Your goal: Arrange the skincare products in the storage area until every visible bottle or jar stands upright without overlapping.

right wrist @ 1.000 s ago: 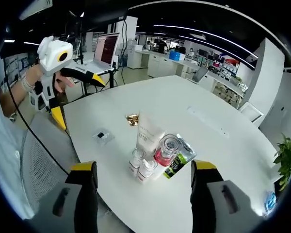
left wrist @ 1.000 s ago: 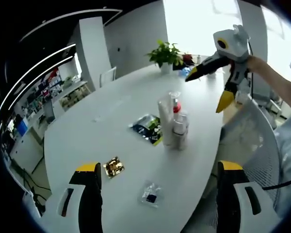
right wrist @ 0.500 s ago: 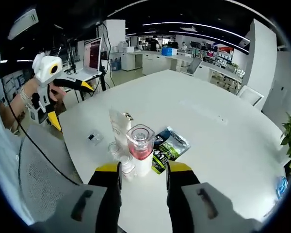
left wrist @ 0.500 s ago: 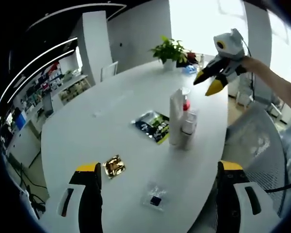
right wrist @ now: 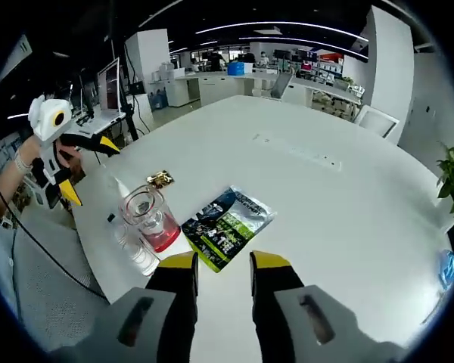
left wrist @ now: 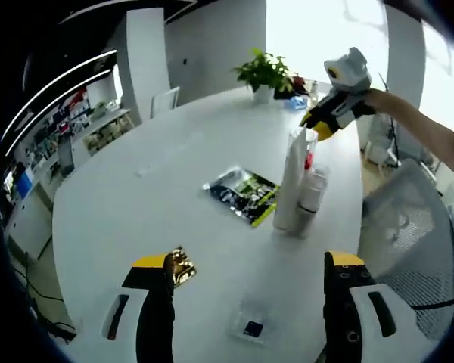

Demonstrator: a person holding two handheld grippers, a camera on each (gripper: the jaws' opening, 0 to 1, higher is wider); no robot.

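A cluster of skincare products stands upright near the table's edge: a tall white tube (left wrist: 291, 181), a clear bottle with pink liquid (left wrist: 309, 157) (right wrist: 147, 218) and small white bottles (left wrist: 310, 198) (right wrist: 135, 248). My left gripper (left wrist: 250, 261) is open, well short of the cluster, with nothing between its jaws. It also appears held in a hand as the left gripper (right wrist: 91, 170). My right gripper (right wrist: 223, 261) has its jaws drawn close together with only table between them, and the cluster lies to its left. That right gripper (left wrist: 318, 125) hovers just behind the tube's top.
A black and green packet (left wrist: 246, 193) (right wrist: 227, 223) lies flat beside the cluster. A gold foil packet (left wrist: 180, 266) (right wrist: 160, 179) and a small clear sachet (left wrist: 251, 327) lie nearer the left gripper. A potted plant (left wrist: 265, 72) stands far along the white table (right wrist: 325, 174). A mesh chair (left wrist: 408, 249) sits at the table's edge.
The right gripper's jaws went from wide apart to close together. It moved over and past the bottles, which now lie to its left. The left gripper came a little closer.
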